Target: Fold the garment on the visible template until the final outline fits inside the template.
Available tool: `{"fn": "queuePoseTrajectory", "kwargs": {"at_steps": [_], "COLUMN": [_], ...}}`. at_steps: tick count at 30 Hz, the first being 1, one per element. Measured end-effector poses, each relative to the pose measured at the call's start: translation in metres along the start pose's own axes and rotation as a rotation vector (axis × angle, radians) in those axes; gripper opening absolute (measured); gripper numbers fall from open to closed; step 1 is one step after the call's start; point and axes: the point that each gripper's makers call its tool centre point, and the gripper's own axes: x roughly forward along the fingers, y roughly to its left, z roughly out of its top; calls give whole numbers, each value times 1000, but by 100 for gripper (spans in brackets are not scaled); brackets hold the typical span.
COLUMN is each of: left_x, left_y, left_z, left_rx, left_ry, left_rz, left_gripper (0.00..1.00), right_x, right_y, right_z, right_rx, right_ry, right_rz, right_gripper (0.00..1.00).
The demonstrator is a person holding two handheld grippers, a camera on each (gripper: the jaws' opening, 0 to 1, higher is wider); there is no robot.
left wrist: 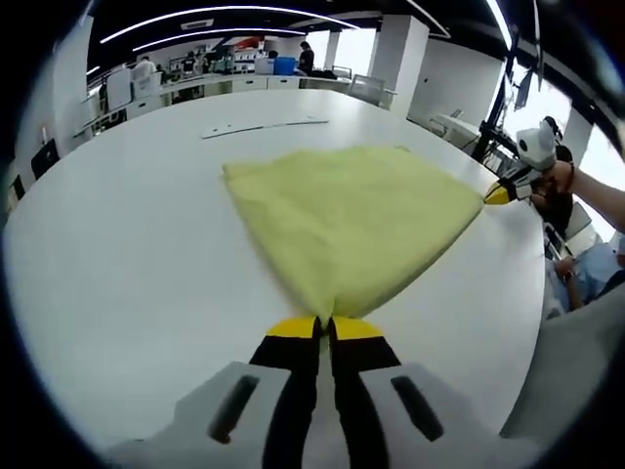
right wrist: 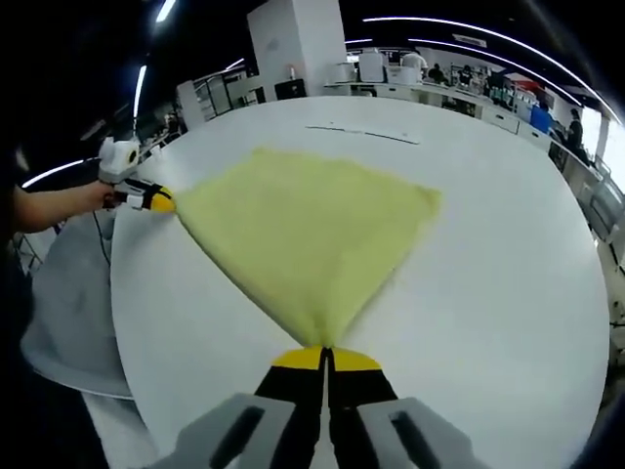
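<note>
A pale yellow garment [left wrist: 352,225] lies spread on the white table [left wrist: 127,264], pulled taut between two corners. My left gripper [left wrist: 324,328] is shut on its near corner, yellow-tipped jaws pressed together. My right gripper [left wrist: 498,194] comes in from the right of the left gripper view, holding the far right corner. In the right gripper view the garment [right wrist: 308,230] fans out from my right gripper [right wrist: 325,358], which is shut on a corner. There my left gripper [right wrist: 161,201], held by a hand, grips the left corner. A thin template outline [left wrist: 264,127] is marked on the table beyond the cloth.
The template line [right wrist: 363,133] runs across the far table. The table edge [right wrist: 122,322] drops off at the left of the right gripper view. Desks, shelves and people stand far off in the room behind [left wrist: 195,68]. A person's arm [left wrist: 596,191] reaches in at right.
</note>
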Motion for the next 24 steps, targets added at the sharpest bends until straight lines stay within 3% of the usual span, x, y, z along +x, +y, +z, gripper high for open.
{"fn": "queuePoseTrajectory", "kwargs": {"at_steps": [24], "left_x": [-26], "left_y": [-22], "left_z": [-20], "left_rx": [23], "left_ry": [13], "left_rz": [8], "left_gripper": [0], "right_x": [-18], "right_y": [16], "right_z": [-16], "right_rx": [20], "right_ry": [-37], "right_rz": [25], "right_gripper": [0]}}
